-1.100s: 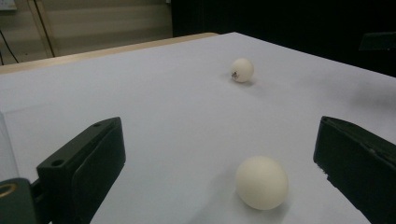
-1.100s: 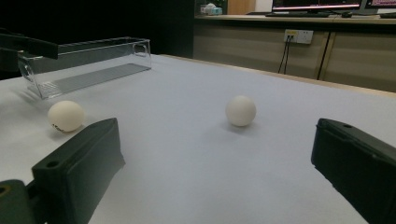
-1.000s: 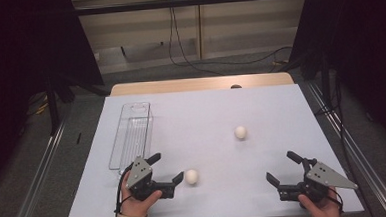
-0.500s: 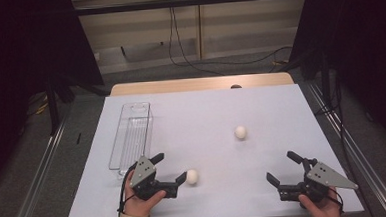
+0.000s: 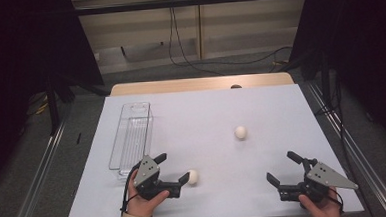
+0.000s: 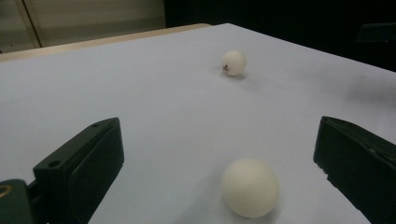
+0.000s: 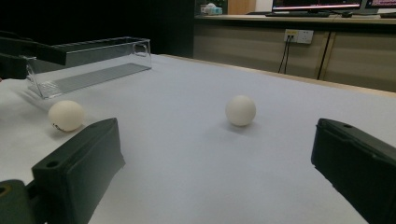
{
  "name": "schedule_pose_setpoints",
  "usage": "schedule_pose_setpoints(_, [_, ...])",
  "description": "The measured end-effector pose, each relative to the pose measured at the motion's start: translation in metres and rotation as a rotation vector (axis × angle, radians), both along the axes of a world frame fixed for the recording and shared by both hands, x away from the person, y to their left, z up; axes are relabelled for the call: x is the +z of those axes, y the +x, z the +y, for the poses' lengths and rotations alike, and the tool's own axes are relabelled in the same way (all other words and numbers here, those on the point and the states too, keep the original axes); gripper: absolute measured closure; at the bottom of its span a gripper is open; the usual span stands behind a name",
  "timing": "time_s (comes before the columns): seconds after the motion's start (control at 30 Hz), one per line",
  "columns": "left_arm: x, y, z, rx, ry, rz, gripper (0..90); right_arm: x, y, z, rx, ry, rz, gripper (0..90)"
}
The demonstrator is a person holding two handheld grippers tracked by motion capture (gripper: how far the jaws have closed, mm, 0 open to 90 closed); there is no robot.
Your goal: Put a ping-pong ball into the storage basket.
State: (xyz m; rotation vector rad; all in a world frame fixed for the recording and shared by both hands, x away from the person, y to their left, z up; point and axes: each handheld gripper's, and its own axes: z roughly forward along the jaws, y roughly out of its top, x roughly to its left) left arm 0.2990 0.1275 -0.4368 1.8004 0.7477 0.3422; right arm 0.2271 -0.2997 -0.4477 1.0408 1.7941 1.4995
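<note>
Two white balls lie on the white table [image 5: 211, 112]. The near ball [image 5: 192, 176] [image 6: 250, 186] rests just at the tips of my left gripper [image 5: 173, 167] [image 6: 217, 128], whose jaws stand open around it, the ball closer to the right-hand jaw. The far ball [image 5: 240, 132] [image 6: 233, 62] [image 7: 240, 110] sits alone at mid-table. My right gripper [image 5: 281, 167] [image 7: 215, 126] is open near the front right edge with nothing between its jaws, facing both balls; the near ball [image 7: 66, 115] shows to its left.
A clear plastic tray [image 5: 131, 139] [image 7: 88, 65] stands lengthwise on the table's left side, just beyond the left hand. A wooden strip [image 5: 199, 83] borders the far edge. Metal rails [image 5: 39, 171] run along both sides of the table.
My left gripper has edged slightly right toward the near ball, which has stayed put. The right gripper and the far ball have not moved.
</note>
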Motion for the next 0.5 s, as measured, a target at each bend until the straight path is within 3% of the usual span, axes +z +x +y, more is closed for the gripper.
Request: schedule_pose_setpoints(0.5, [-0.0027,0.0011,-0.0084,-0.016,0.032,0.020,1.9,-0.0001,-0.0002,0.0003,-0.002,0.003,0.001,1.4])
